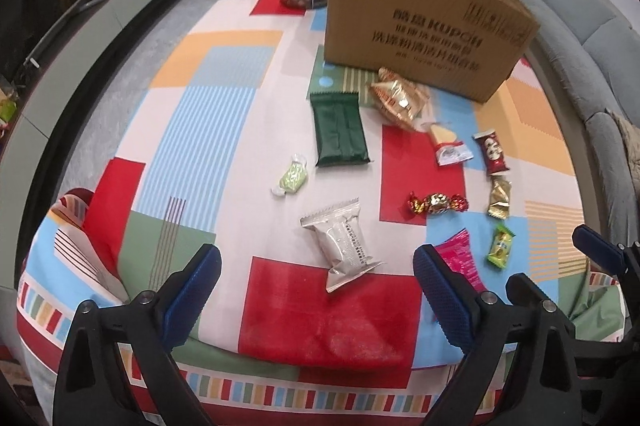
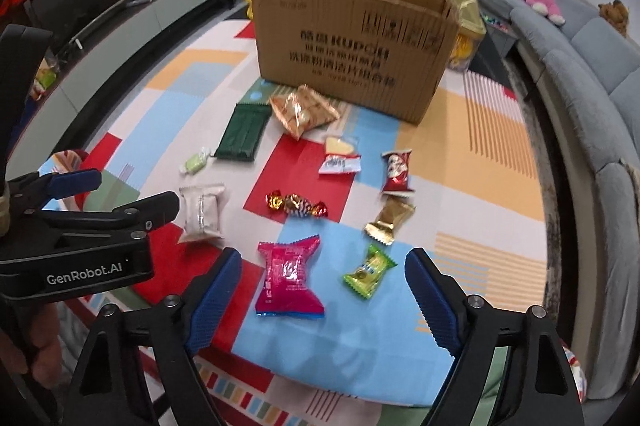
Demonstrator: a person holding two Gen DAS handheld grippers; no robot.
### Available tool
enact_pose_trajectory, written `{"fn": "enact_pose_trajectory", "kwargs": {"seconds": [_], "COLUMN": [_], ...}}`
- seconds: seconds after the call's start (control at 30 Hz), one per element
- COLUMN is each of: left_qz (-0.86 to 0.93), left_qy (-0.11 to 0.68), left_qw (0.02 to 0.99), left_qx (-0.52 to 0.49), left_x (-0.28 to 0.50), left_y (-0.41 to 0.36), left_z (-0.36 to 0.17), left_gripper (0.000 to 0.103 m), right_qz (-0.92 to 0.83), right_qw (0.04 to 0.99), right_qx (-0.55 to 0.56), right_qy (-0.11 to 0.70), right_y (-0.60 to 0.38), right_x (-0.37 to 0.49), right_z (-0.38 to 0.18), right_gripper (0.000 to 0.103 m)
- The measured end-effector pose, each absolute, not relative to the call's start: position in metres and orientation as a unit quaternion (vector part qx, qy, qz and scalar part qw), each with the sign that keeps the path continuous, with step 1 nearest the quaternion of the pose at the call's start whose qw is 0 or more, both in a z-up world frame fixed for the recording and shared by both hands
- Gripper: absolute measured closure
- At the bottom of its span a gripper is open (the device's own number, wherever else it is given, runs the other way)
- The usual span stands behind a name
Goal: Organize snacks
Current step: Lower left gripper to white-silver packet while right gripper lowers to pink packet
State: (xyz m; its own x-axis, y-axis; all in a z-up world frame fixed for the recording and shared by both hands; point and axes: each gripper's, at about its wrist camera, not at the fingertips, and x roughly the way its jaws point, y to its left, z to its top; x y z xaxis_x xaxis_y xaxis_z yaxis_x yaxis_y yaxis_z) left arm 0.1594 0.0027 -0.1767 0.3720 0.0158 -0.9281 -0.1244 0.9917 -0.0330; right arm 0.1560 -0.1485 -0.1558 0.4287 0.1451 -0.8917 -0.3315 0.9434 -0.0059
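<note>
Both grippers hang with jaws apart, empty — the left gripper [image 1: 316,274] over the silver packet [image 1: 342,250] at lower centre, the right gripper [image 2: 322,286] over the pink packet [image 2: 290,280]. The cardboard box [image 2: 352,45] stands upper centre on the table [image 2: 500,129]. Likely risks: slick wrappers sliding from the pads, or the close-set grippers colliding.

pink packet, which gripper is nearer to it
Right. The right gripper hangs open with the pink packet just ahead between its jaws; the left gripper is off to the packet's left, over the silver packet.
</note>
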Motion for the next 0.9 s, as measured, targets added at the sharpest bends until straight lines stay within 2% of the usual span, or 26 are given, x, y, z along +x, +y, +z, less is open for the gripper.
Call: {"fn": "enact_pose_trajectory", "kwargs": {"seconds": [0.53,0.67,0.77,0.9], "left_qz": [0.057,0.058,0.058,0.055], "left_qy": [0.622,0.631,0.633,0.639], "left_qw": [0.776,0.768,0.767,0.762], "left_qx": [-0.085,-0.090,-0.090,-0.088], "left_x": [0.183,0.188,0.192,0.196], "left_y": [0.014,0.015,0.015,0.012], "left_z": [-0.222,-0.230,-0.233,-0.239], "left_gripper": [0.012,0.012,0.013,0.020], "right_qz": [0.157,0.154,0.150,0.148], "right_qw": [0.781,0.768,0.763,0.756], "right_qx": [-0.093,-0.090,-0.093,-0.092], "right_qy": [0.598,0.615,0.621,0.631], "right_y": [-0.128,-0.126,-0.125,-0.123], "right_x": [0.176,0.182,0.185,0.189], "right_z": [-0.206,-0.217,-0.223,-0.231], "right_gripper": [0.019,0.026,0.027,0.030]}}
